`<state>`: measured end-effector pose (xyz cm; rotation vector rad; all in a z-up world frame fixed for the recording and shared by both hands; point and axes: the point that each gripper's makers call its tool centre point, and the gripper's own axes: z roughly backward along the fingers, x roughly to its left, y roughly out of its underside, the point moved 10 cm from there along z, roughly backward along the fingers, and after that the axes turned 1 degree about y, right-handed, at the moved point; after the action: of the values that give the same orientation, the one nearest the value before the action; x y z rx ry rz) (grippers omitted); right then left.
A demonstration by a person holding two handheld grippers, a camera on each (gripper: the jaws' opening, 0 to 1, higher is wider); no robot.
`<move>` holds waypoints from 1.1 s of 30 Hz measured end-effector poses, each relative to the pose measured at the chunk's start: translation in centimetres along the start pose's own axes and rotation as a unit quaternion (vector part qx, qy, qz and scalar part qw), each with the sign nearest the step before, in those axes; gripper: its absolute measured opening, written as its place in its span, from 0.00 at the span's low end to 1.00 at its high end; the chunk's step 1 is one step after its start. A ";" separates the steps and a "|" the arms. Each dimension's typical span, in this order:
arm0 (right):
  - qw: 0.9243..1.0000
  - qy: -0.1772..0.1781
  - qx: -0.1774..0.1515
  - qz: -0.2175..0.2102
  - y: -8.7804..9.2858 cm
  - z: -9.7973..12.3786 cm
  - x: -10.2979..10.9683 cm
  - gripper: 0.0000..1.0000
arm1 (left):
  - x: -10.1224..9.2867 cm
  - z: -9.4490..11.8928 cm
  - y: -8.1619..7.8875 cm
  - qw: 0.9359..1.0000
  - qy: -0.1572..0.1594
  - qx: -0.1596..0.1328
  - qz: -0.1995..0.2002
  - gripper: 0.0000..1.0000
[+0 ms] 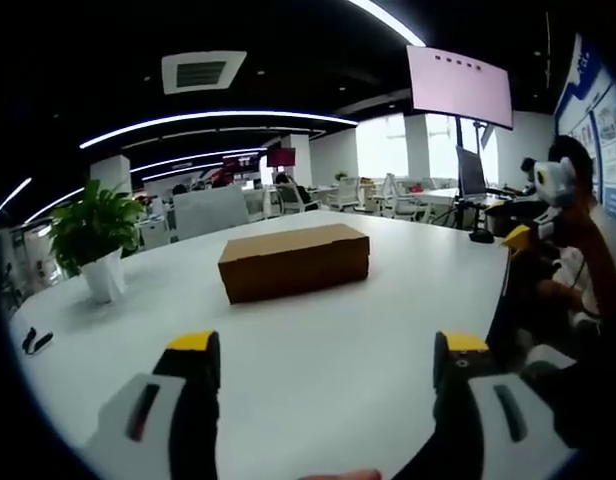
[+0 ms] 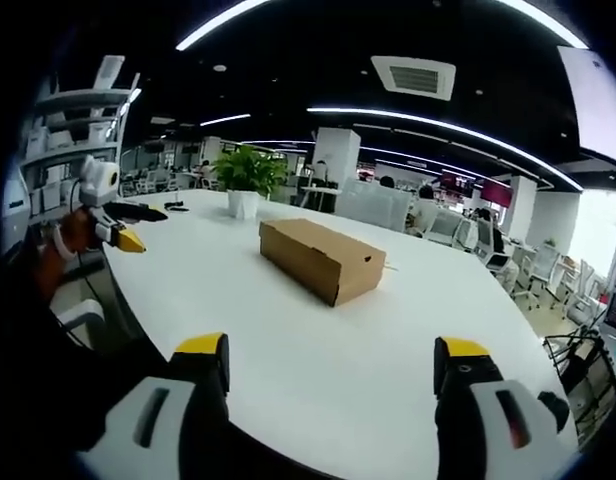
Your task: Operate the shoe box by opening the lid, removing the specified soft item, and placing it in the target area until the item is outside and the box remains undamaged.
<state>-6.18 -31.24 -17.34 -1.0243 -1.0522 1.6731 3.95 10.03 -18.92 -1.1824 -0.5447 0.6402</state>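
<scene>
And here we are with the shoe box (image 1: pixel 295 261) sitting shut in the middle of the big white counter (image 1: pixel 338 380), lid down flat, nothing touching it. In the left gripper view the left claw (image 1: pixel 326 362) hangs over the near edge of the counter, jaws spread wide with bare white surface between the yellow tips, well short of the box. Over in the right gripper view the right claw (image 2: pixel 326 362) is just as wide apart and just as empty, looking at the box (image 2: pixel 322 259) from its corner, with one short end wall turned this way. A potted plant (image 2: pixel 248 177) stands beyond the box near the far rim, and the other gripper (image 2: pixel 106 215) pokes in from the left edge there. The soft item is out of sight, presumably inside, so the lid is the first job. That box looks like plain brown cardboard: light, fairly stiff along the edges, but thin enough to crease or tear if pinched hard, and likely to slide on this smooth counter when nudged. My call is that one claw should steady the body low on a side wall while the other catches the lid's front lip and lifts gently. The hinge side I cannot tell from here. Whatever is inside should give under the jaws, so a light pinch ought to do.
</scene>
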 end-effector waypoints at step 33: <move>0.998 -0.056 0.000 -0.026 -1.8 -5.3 0.0 0.82 | 2.1 -0.7 0.3 1.000 -0.022 -0.008 0.010 0.87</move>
<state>-0.77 -29.64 -17.28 -0.9051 -1.1422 1.7039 5.84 11.08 -19.29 -1.1918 -0.5762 0.6812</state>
